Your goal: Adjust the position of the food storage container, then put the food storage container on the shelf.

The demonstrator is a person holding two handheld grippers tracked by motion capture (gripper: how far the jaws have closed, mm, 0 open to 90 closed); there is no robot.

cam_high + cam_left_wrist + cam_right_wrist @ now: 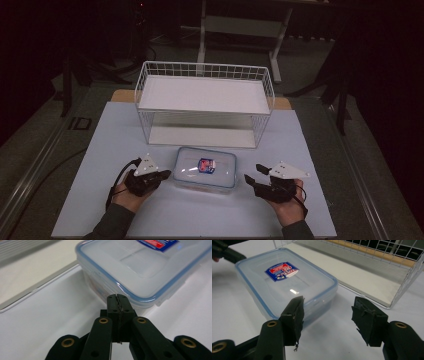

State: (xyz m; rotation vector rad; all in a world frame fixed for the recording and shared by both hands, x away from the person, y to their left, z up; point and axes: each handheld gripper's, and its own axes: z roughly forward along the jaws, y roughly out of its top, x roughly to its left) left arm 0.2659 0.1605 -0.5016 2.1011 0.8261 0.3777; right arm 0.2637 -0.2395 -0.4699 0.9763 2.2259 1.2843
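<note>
So you keep the left gripper (117, 298) closed at the left side of the lidded box (205, 169), probably to steady it, while the right gripper (327, 312) waits half-open at its right side.

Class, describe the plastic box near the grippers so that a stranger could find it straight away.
Start at the white wire shelf on the pale blue mat. Just in front of it lies the plastic box. It alone is clear, with a blue-rimmed lid and a red-and-blue sticker.
</note>
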